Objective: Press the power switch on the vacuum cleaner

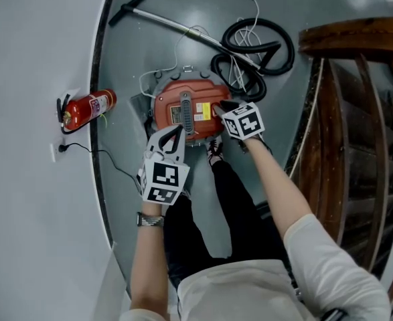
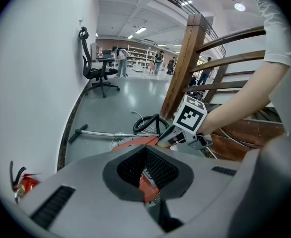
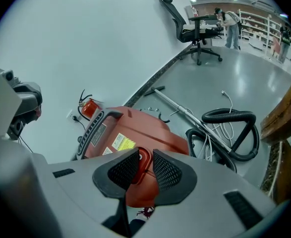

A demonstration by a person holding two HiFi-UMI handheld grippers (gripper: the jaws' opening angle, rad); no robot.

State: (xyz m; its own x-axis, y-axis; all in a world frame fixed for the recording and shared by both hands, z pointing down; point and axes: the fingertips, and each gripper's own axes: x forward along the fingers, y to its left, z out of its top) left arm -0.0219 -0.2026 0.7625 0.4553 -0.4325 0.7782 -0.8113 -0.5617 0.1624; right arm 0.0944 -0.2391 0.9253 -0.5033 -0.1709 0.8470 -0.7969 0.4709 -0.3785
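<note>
Vacuum cleaner sits on the floor just past your feet, with the round power switch on its near right side. Your right gripper is over the switch, jaws slightly parted and holding nothing; contact is unclear. Left gripper hangs over the near-left edge, jaws spread, empty. Risk: the parted tips straddle the switch or skid off the curved shell. Hose and wand lie behind, fire extinguisher by the wall, railing to the right. Nothing blocks the switch.
</note>
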